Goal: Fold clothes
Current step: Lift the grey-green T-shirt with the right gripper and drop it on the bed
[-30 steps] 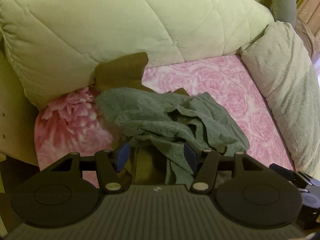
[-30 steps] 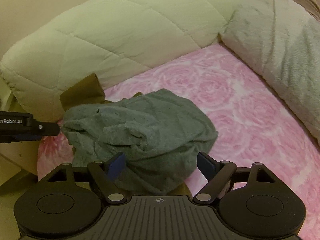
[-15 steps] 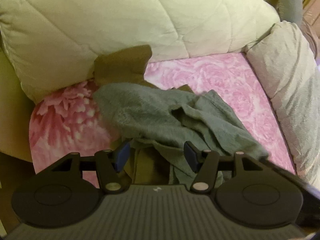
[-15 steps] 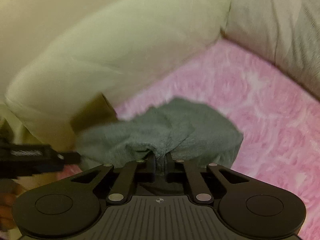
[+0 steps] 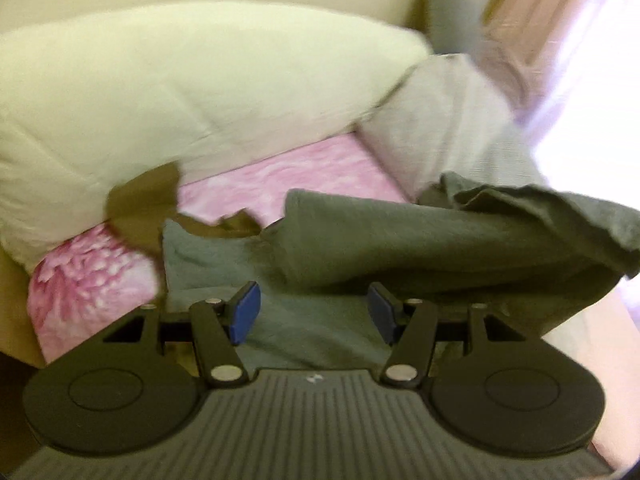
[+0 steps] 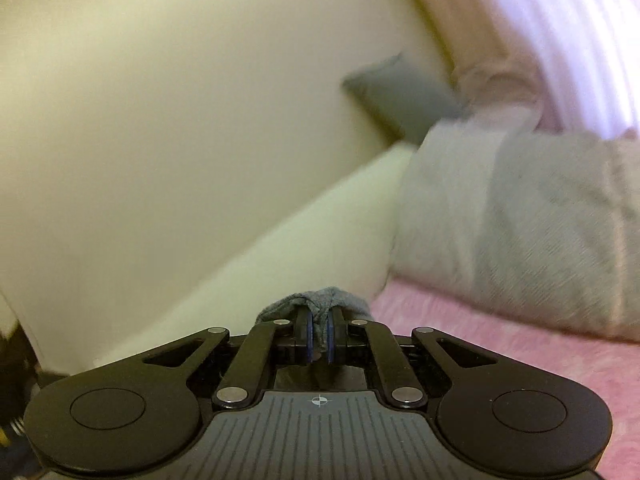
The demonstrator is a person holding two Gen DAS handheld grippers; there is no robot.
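Observation:
A grey-green garment (image 5: 420, 248) is stretched up and to the right off the pink floral bed sheet (image 5: 304, 176) in the left wrist view. My left gripper (image 5: 314, 314) hangs open just above its lower part, blue pads apart and pressing nothing. Under the garment lies an olive-brown cloth (image 5: 144, 200). In the right wrist view my right gripper (image 6: 319, 338) is shut on a bunched fold of the grey garment (image 6: 316, 300), which pokes out above the pads; it is raised and points toward the wall.
A pale green quilted duvet (image 5: 168, 92) is banked along the back of the bed. A grey pillow (image 6: 520, 216) lies at the right. A grey cushion (image 6: 400, 92) leans in the corner beside pink curtains (image 6: 560, 40). The cream wall (image 6: 160, 120) fills the left.
My right gripper closed on the grey garment and lifted it up and to the right, so the pile stretched out. My left gripper rose, staying open.

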